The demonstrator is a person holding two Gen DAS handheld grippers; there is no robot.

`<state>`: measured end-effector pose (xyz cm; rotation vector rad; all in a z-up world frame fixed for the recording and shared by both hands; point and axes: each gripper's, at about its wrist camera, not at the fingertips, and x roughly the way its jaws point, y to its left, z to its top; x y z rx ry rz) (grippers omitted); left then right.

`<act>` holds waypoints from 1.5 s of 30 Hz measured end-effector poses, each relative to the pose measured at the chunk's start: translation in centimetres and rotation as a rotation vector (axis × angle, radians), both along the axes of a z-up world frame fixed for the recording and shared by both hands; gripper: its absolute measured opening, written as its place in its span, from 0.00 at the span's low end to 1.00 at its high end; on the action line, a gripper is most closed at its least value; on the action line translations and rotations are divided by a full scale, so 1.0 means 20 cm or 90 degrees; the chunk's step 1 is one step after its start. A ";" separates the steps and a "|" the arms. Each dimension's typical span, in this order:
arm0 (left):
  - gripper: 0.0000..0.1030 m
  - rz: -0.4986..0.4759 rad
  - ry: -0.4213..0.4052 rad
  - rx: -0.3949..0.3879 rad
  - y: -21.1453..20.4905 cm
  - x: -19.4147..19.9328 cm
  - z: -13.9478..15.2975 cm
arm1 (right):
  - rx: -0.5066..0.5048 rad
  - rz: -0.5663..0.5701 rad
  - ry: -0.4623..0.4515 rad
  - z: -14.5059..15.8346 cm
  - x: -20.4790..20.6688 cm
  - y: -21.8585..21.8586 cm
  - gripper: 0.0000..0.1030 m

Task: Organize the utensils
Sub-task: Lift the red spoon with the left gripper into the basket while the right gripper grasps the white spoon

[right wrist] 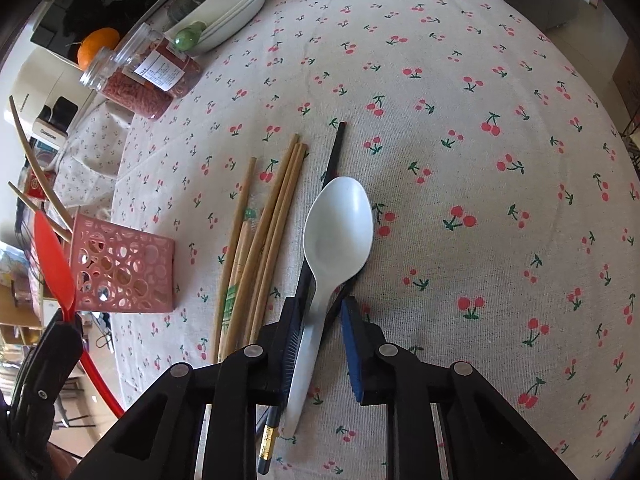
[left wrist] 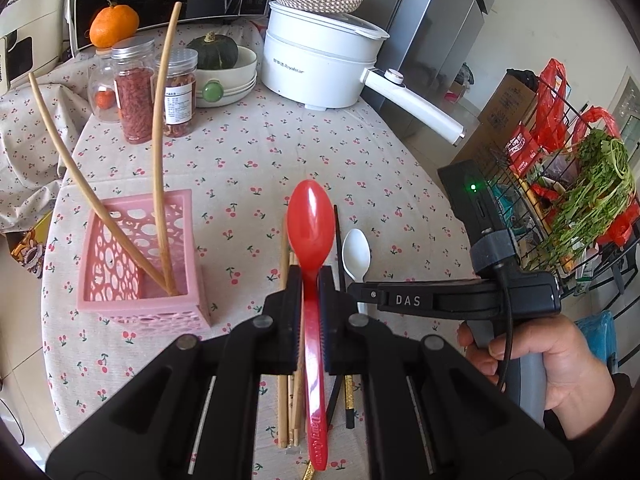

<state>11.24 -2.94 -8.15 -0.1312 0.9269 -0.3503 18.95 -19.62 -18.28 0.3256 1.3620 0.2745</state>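
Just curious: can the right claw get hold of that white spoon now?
Probably yes: the right claw is open around the white spoon handle, nothing covering it, though a black chopstick lies underneath.

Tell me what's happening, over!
Left hand-held gripper shut on red spoon, lifted. Right hand-held gripper open around white spoon on table. Chopsticks beside it. Pink holder unblocked.
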 end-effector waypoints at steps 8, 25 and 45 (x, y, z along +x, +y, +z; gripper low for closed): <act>0.09 0.007 -0.016 -0.008 0.02 -0.02 0.03 | -0.006 -0.001 -0.026 0.05 -0.02 -0.04 0.09; 0.09 0.120 -0.334 -0.087 0.23 -0.19 0.42 | 0.165 -0.039 -0.252 0.52 -0.18 -0.15 0.09; 0.09 0.269 -0.382 0.078 0.35 0.05 0.16 | 0.127 -0.041 -0.346 0.62 -0.22 -0.10 0.09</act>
